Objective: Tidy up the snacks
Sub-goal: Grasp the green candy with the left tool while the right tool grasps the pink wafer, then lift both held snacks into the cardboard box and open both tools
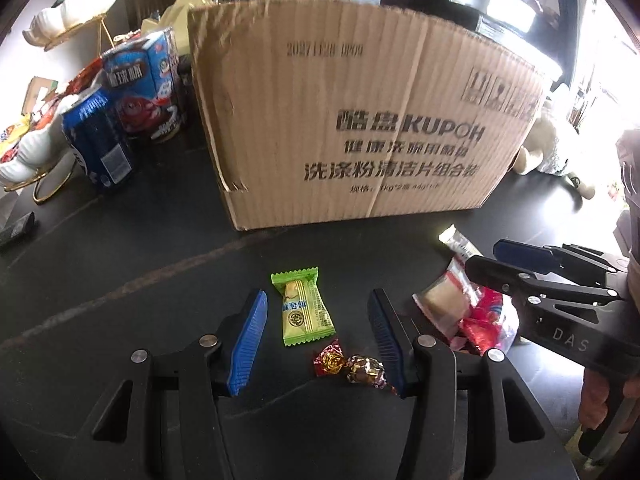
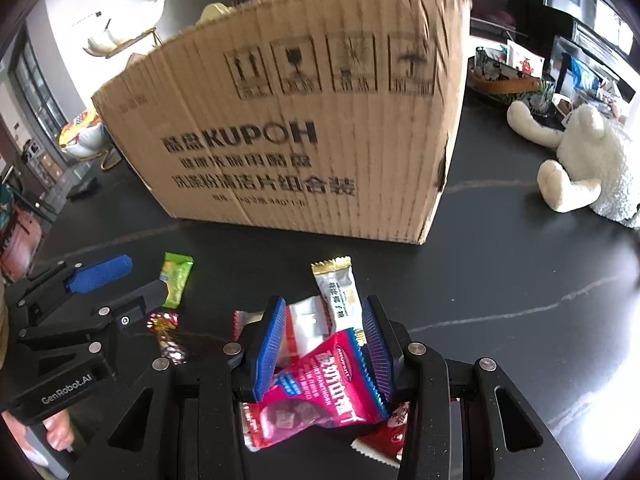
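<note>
My left gripper (image 1: 318,298) hangs open low over the dark table. A green snack packet (image 1: 306,308) lies flat between its blue pads without touching them. Two foil-wrapped candies (image 1: 348,364) lie by the right pad. My right gripper (image 2: 326,302) stands open over a small pile. A pink packet (image 2: 320,380) shows between its pads, with a white stick packet (image 2: 340,292) and a clear-wrapped snack behind. In the left wrist view the right gripper (image 1: 482,256) hovers above the pink packet (image 1: 486,312), which rests on the table. The cardboard box (image 1: 360,120) stands just behind.
A blue can (image 1: 100,140), a blue snack box (image 1: 148,80) and a white shell dish (image 1: 24,152) with snacks stand left of the box. A white plush toy (image 2: 592,168) sits at the right. The left gripper (image 2: 146,276) is close beside the right one.
</note>
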